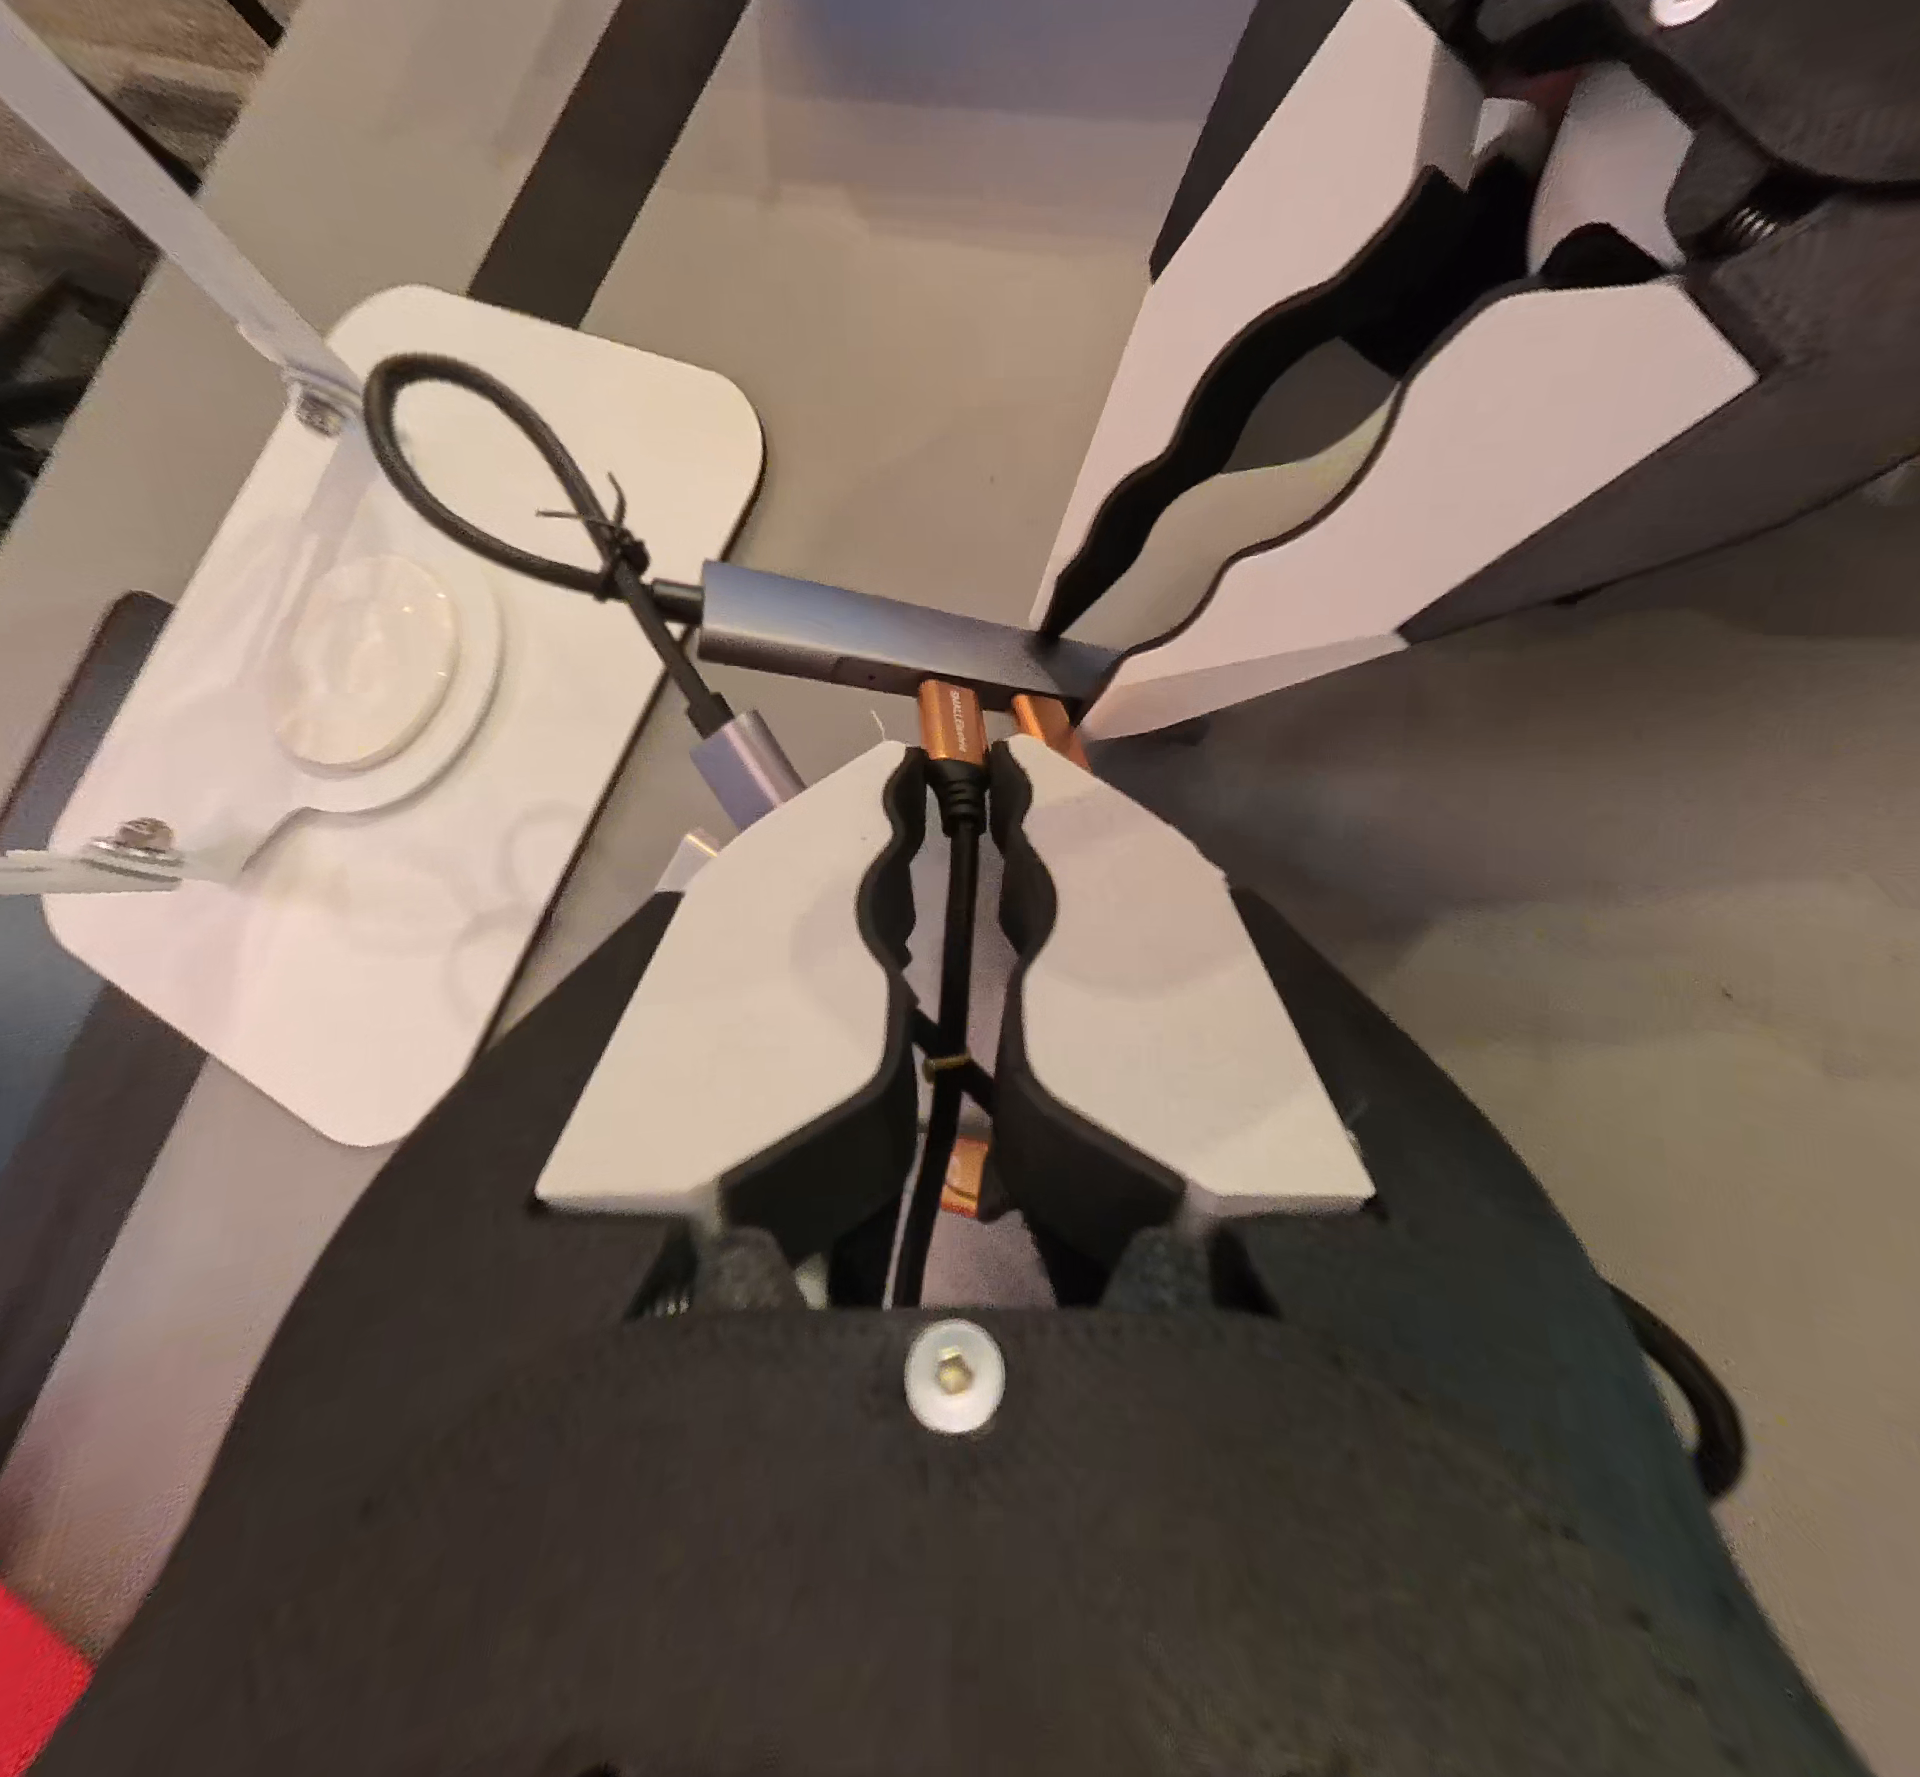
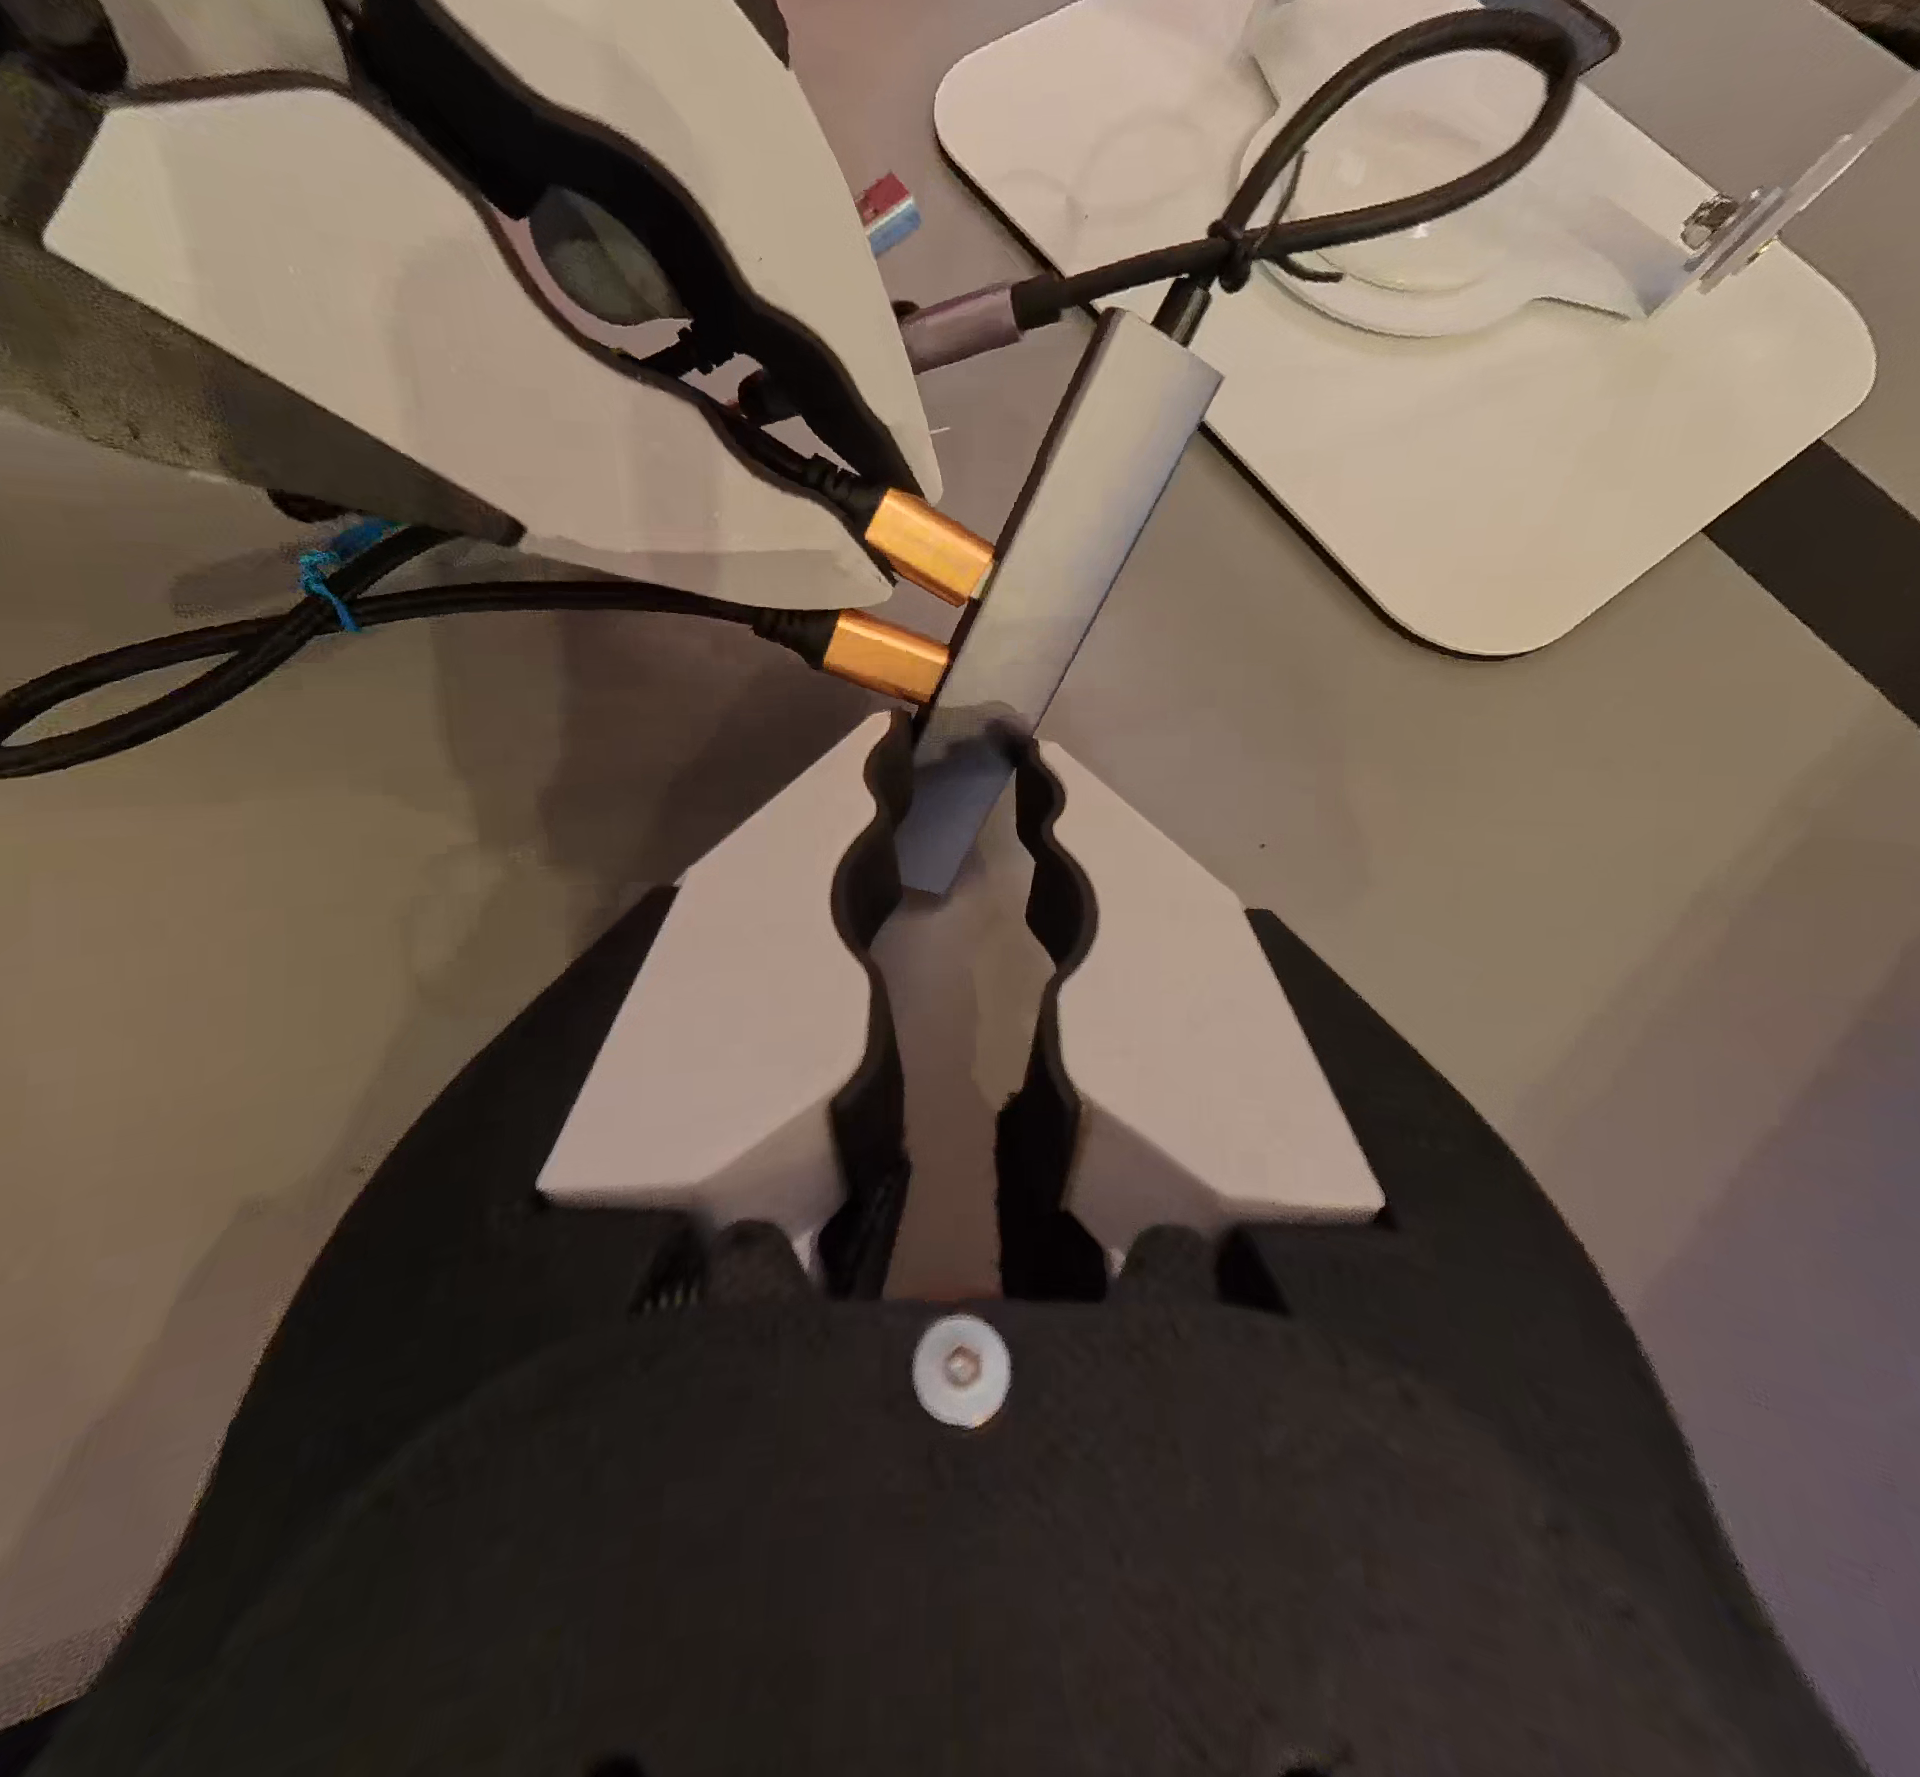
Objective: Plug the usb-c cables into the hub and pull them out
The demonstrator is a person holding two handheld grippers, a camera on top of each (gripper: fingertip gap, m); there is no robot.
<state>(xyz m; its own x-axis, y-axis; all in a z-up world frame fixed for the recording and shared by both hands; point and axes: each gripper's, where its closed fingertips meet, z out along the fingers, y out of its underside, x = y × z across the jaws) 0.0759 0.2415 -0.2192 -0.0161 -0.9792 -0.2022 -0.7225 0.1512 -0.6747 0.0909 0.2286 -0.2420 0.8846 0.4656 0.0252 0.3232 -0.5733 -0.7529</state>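
Slim grey metal USB hub (image 2: 1081,522), raised off the grey tabletop (image 2: 1455,896), pinched at its near end by the right gripper (image 2: 951,740), closed on it. Two black cables with orange-gold metal USB-C plugs seated side by side in one long edge of the hub: the farther plug (image 2: 930,548) clamped at its strain relief by the left gripper (image 1: 951,751), closed on it; the nearer plug (image 2: 894,657) free, right beside the hub's held end. Hub's own black lead (image 2: 1403,148), looped and tied, trailed off the hub's far end over a white rounded-rectangle stand base (image 2: 1558,439). Risks judged from here: an off-axis pull could have bent or jammed the plug; the short end grip could have let the hub pivot or slip; the neighbouring plug could have been knocked. Left gripper approached square to the hub's port edge, right gripper along the hub's length, tips nearly meeting.
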